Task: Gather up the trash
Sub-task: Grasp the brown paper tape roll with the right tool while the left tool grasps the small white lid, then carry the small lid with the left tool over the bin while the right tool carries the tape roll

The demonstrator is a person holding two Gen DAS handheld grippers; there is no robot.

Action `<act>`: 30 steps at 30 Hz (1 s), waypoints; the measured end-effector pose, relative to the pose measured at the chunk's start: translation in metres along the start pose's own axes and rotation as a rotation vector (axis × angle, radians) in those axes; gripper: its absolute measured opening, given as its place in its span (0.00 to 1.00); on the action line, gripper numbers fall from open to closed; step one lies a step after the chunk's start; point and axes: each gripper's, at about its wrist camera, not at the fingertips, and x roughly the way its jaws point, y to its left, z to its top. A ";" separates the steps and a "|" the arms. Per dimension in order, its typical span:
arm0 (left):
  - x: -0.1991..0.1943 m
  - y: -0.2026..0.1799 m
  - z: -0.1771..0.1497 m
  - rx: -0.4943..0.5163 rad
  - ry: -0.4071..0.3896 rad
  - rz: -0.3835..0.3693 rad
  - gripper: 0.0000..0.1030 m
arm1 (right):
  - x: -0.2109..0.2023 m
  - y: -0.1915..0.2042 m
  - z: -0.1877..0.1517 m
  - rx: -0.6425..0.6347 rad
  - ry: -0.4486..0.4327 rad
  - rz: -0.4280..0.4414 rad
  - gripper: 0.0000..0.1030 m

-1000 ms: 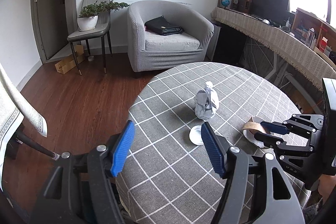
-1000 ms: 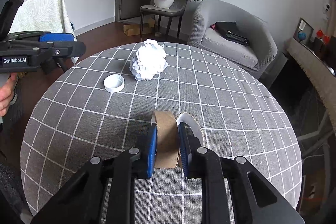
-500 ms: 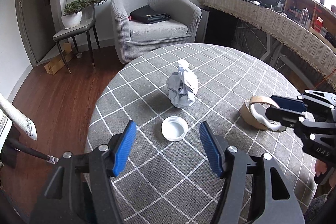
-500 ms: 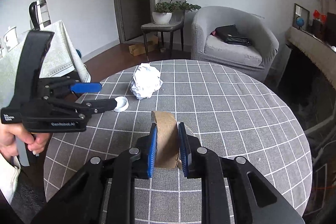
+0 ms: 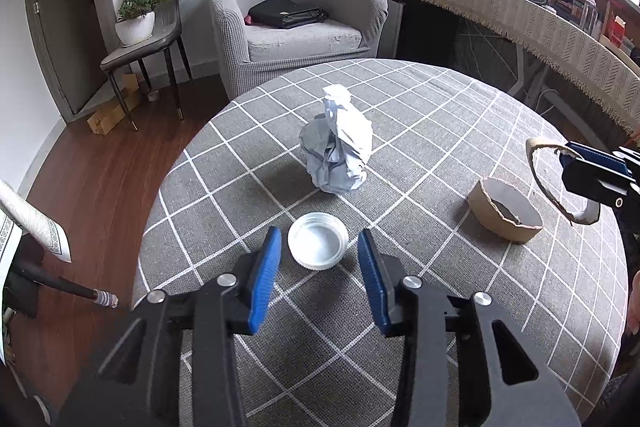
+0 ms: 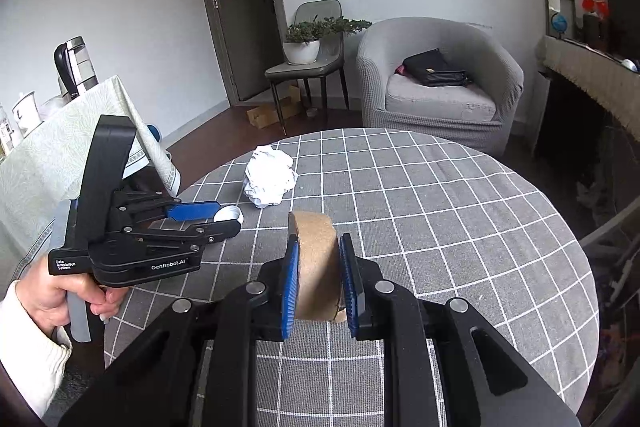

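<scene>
A white plastic lid [image 5: 318, 246] lies on the grey checked tablecloth [image 5: 440, 115]. My left gripper [image 5: 318, 233] straddles it with its jaws closing, and a small gap still shows between each blue pad and the lid's rim. Behind it stands a crumpled white paper ball [image 5: 338, 155]. My right gripper [image 6: 319, 239] is shut on a brown cardboard loop [image 6: 316, 259] and holds it above the table. In the left wrist view the loop [image 5: 536, 167] hangs from the right gripper [image 5: 592, 167]. A second torn cardboard ring [image 5: 504, 215] rests on the cloth below it.
A grey armchair [image 5: 296, 27] with a black bag stands behind the round table, beside a chair holding a potted plant [image 5: 136, 23]. A cloth-covered side table with a kettle [image 6: 76, 67] is at the left. A person's hand [image 6: 52, 299] grips the left gripper [image 6: 228, 217].
The left gripper came forward and down over the lid, and its jaws narrowed around it. The right gripper lifted the cardboard loop, leaving a second cardboard ring on the cloth.
</scene>
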 end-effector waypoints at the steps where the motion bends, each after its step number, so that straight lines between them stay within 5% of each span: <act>1: 0.000 -0.001 0.000 0.003 -0.001 0.002 0.38 | 0.002 0.000 -0.001 -0.003 0.005 -0.002 0.19; 20: -0.014 0.010 -0.014 -0.054 0.006 -0.059 0.32 | 0.024 0.035 0.015 -0.006 0.039 0.013 0.19; 30: -0.054 0.035 -0.043 -0.059 -0.028 0.015 0.32 | 0.030 0.086 0.018 -0.012 0.040 0.056 0.19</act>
